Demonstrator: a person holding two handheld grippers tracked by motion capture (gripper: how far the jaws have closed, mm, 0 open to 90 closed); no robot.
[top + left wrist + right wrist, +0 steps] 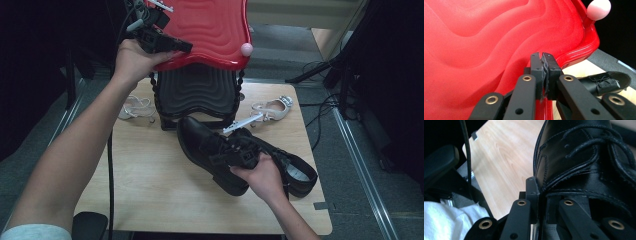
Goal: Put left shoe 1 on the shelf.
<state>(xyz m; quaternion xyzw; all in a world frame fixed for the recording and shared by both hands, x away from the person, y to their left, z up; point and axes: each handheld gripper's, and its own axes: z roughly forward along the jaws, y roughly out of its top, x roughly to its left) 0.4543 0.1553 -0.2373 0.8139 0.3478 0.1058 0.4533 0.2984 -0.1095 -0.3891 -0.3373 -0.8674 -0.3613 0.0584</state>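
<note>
A red wavy shelf (210, 25) tops a small black rack, with a black shelf (197, 92) below it. My left gripper (172, 47) is at the red shelf's front left edge. In the left gripper view its jaws (542, 56) are shut on the rim of the red shelf (486, 45). My right gripper (225, 152) is shut on a black lace-up shoe (197, 135), held just above the table in front of the rack. In the right gripper view the jaws (541, 187) pinch the shoe's (579, 157) leather edge beside the laces.
A second black shoe (300, 175) lies on the wooden table (150, 185) right of my right hand. White sandals lie left (135, 107) and right (272, 109) of the rack. A pink knob (246, 49) caps the red shelf's front right corner. Cables run along the floor at right.
</note>
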